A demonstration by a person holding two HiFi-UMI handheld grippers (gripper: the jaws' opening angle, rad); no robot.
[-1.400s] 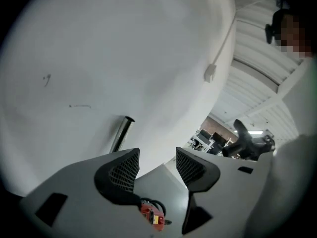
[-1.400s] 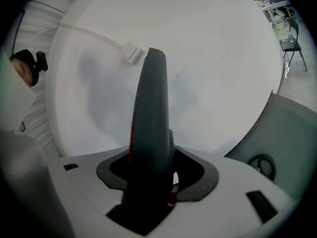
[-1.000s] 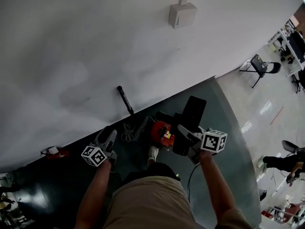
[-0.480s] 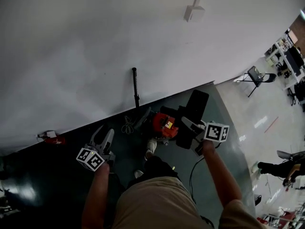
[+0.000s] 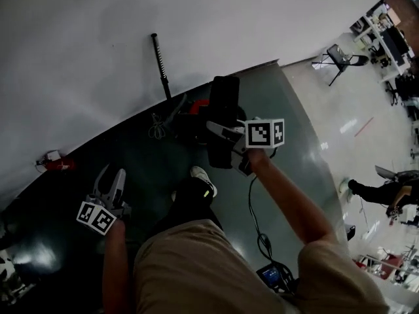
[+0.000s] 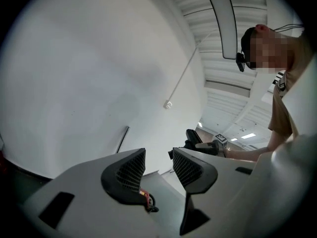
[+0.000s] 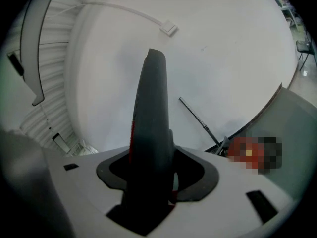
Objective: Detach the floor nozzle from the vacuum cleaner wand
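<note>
The floor nozzle [image 7: 151, 113] is standing up dark and narrow between the jaws of the right gripper [image 5: 226, 139], which are pressing on it from both sides. In the head view it is hanging above the dark green floor [image 5: 294, 129], just in front of the red vacuum cleaner body [image 5: 198, 103], which is lying near the foot of the white wall [image 5: 196, 18]. The thin dark wand [image 5: 160, 63] is leaning against that wall, apart from the nozzle. A coiled cord [image 5: 157, 128] is lying beside the red body. The left gripper [image 5: 111, 174] is hanging well off to the left over the floor, its jaws standing moderately apart with nothing between them. The person's white shoe [image 5: 204, 178] is resting on the floor between the two grippers, and a cable [image 5: 254, 218] is trailing under the right arm
</note>
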